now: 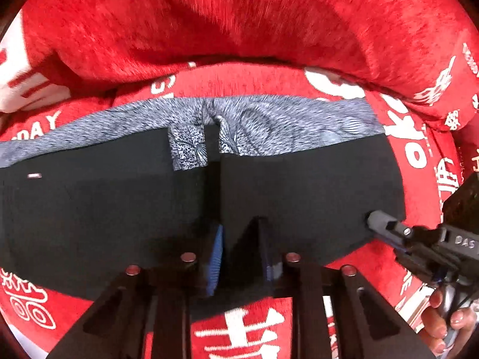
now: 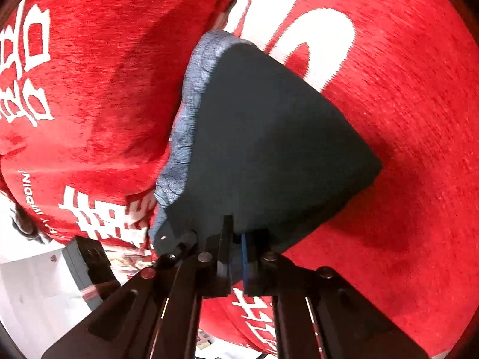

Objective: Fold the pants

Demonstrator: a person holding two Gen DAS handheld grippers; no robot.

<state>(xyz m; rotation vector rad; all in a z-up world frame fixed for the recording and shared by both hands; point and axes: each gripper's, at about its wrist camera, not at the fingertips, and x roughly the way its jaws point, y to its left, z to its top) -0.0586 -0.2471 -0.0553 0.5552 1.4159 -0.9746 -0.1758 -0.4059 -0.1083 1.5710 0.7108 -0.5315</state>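
Note:
Black pants [image 1: 119,209] lie flat on a red blanket, with a grey patterned waistband [image 1: 269,122] along their far side. My left gripper [image 1: 239,248] points down at the near edge and is shut on a raised pinch of black cloth between its blue pads. To its right, my right gripper [image 1: 380,223] bites the same near edge at the pants' right corner, with a person's hand [image 1: 443,320] on its handle. In the right wrist view the pants [image 2: 269,134] taper away from my right gripper [image 2: 235,245], which is shut on their hem.
The red blanket [image 1: 344,272] with white characters covers the whole surface. It rises in a thick fold [image 1: 239,15] just behind the waistband. A pale floor [image 2: 36,293] shows past the blanket's edge at the lower left of the right wrist view.

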